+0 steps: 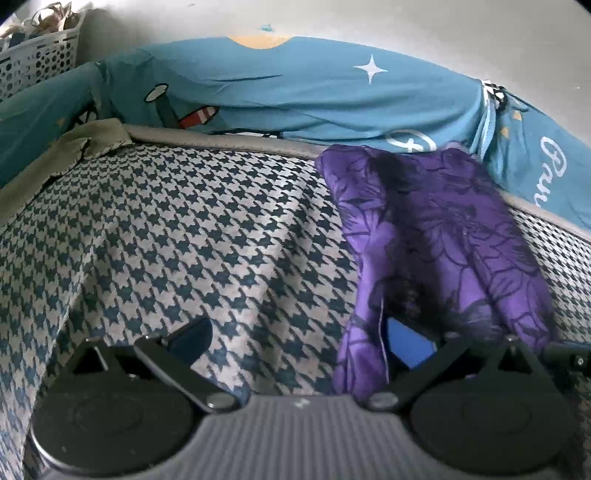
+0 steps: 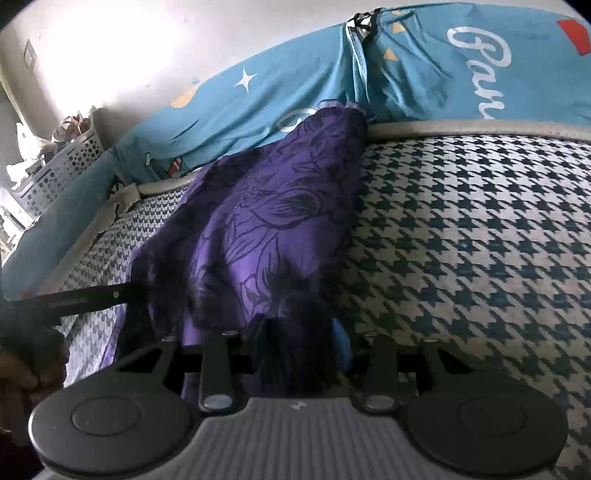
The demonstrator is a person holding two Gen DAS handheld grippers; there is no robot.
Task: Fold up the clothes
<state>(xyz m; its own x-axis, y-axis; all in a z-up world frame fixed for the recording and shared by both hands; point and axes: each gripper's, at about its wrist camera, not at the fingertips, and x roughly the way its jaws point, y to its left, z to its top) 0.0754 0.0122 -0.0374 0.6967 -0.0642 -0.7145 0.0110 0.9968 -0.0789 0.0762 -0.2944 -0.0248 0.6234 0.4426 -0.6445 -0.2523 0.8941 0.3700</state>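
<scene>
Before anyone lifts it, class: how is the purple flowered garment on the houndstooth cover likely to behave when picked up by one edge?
The purple garment will probably hang limp: it already lies in soft folds and drapes over the right gripper. It looks thin, so likely light. Its slight sheen suggests it may slide on the houndstooth cover or slip from a loose pinch.

Your left tool hangs over the mattress, with the garment lying on the mattress to its right and reaching back to the far edge. Behind that edge the bedsheet runs across, against the wall. A basket stands at the far left. Your right tool sits at the garment's near end, cloth between its fingers.
</scene>
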